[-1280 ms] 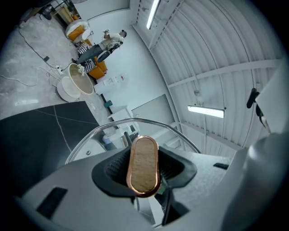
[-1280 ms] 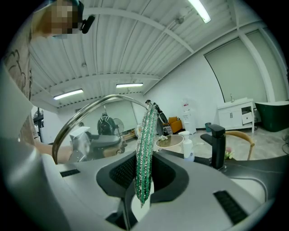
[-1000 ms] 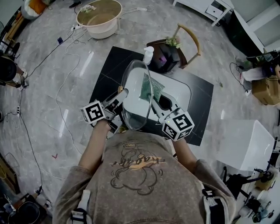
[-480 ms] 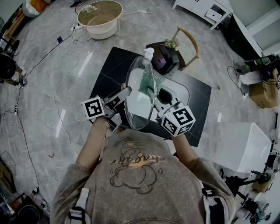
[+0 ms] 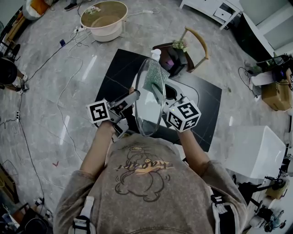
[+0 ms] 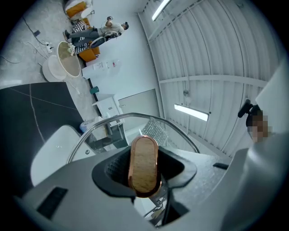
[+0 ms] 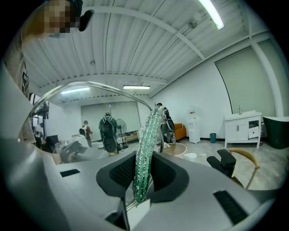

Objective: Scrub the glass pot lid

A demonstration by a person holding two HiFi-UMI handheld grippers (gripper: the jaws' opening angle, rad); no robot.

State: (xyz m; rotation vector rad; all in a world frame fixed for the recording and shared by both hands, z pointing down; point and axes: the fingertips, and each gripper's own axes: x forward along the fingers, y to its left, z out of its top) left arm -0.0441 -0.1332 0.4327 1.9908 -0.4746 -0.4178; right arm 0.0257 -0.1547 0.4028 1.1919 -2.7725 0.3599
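While the glass pot lid [image 5: 144,109] hangs on edge over the black surface [image 5: 114,77], toward its near edge, the left gripper [image 5: 132,97] has its fingers clamped on the wooden knob [image 6: 143,164]. Fingers of the right gripper [image 5: 159,94] pinch a green scrub pad [image 7: 145,153] against the lid's upper part.

Grey marble floor [image 5: 137,27] — loose cables [image 5: 68,80], beige tub [image 5: 104,18], white cabinet [image 5: 219,11]; ribbed ceiling [image 7: 135,40], strip lights [image 7: 212,13].
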